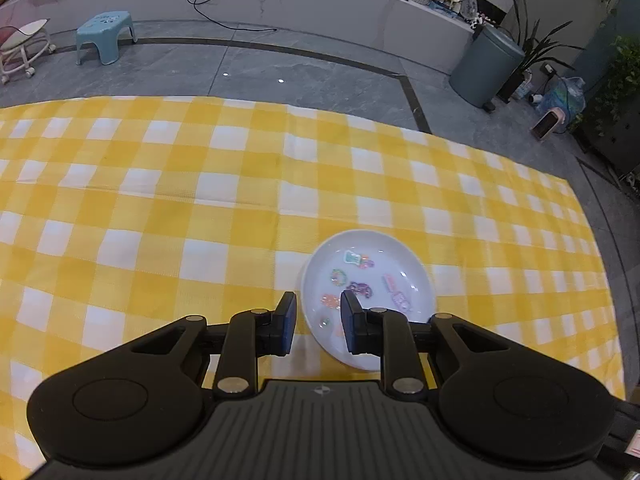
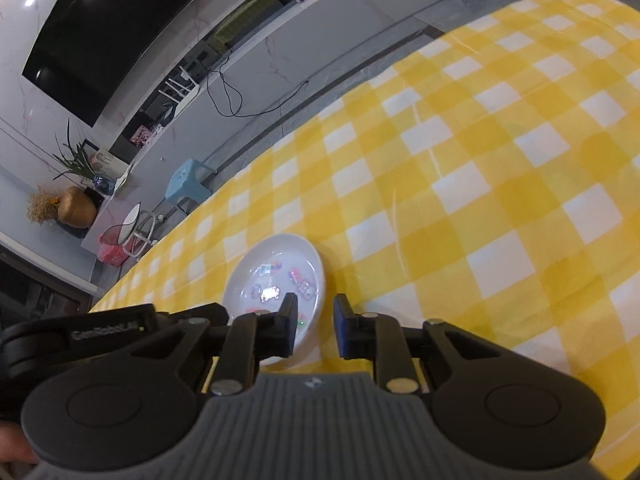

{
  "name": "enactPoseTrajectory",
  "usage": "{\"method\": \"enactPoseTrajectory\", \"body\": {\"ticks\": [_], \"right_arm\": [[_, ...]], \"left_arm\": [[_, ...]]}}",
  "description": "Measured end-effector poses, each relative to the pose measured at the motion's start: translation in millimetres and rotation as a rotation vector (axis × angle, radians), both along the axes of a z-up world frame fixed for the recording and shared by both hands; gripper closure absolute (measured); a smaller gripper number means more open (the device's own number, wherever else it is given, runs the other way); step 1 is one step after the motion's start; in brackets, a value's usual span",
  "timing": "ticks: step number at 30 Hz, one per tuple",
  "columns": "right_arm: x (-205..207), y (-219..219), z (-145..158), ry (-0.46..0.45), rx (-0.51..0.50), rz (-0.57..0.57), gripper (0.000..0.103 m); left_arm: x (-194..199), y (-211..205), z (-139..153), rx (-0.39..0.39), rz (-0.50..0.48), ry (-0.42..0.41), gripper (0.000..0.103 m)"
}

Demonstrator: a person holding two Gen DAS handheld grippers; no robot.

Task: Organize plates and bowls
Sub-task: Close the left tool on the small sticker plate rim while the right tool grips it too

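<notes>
A white plate (image 1: 372, 264) with small colourful pictures inside lies on the yellow-and-white checked cloth (image 1: 160, 200), near the front right in the left wrist view. My left gripper (image 1: 318, 300) straddles its left rim, one finger outside and the other over the inside. The jaws stand apart and the pads are not pressing. In the right wrist view the same plate (image 2: 276, 252) lies low and left of centre. My right gripper (image 2: 315, 300) straddles its right rim with a narrow gap, open, and cloth shows between rim and outer finger.
The left gripper's black body (image 2: 104, 328) sits close beside the right one. The checked cloth (image 2: 480, 160) stretches far and to the right. Beyond the table edge are grey floor, a blue stool (image 1: 105, 34), a grey bin (image 1: 486, 66) and potted plants (image 1: 536, 48).
</notes>
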State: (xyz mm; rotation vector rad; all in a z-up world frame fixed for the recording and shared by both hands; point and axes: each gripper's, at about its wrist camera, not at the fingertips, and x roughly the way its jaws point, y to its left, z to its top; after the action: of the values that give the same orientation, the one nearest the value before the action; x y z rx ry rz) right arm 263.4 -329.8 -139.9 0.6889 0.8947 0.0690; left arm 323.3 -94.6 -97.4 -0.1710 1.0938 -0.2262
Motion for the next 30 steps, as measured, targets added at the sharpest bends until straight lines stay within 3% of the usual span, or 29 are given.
{"method": "enactPoseTrajectory", "body": {"ticks": [9, 17, 26, 30], "right_arm": [[3.7, 0.3, -12.0, 0.024, 0.035, 0.009, 0.094], [0.7, -0.4, -7.7, 0.053, 0.039, 0.000, 0.097], [-31.7, 0.0, 41.0, 0.042, 0.067, 0.032, 0.099], [-61.5, -2.8, 64.0, 0.024, 0.043, 0.038, 0.099]], "left_arm": [[-3.5, -6.9, -6.4, 0.010, -0.006, -0.006, 0.095], [-13.1, -5.5, 5.4, -0.004, 0.015, 0.006, 0.098], [-51.8, -0.5, 60.2, -0.004, 0.063, 0.003, 0.098], [-80.2, -3.4, 78.0, -0.041, 0.080, -0.021, 0.099]]}}
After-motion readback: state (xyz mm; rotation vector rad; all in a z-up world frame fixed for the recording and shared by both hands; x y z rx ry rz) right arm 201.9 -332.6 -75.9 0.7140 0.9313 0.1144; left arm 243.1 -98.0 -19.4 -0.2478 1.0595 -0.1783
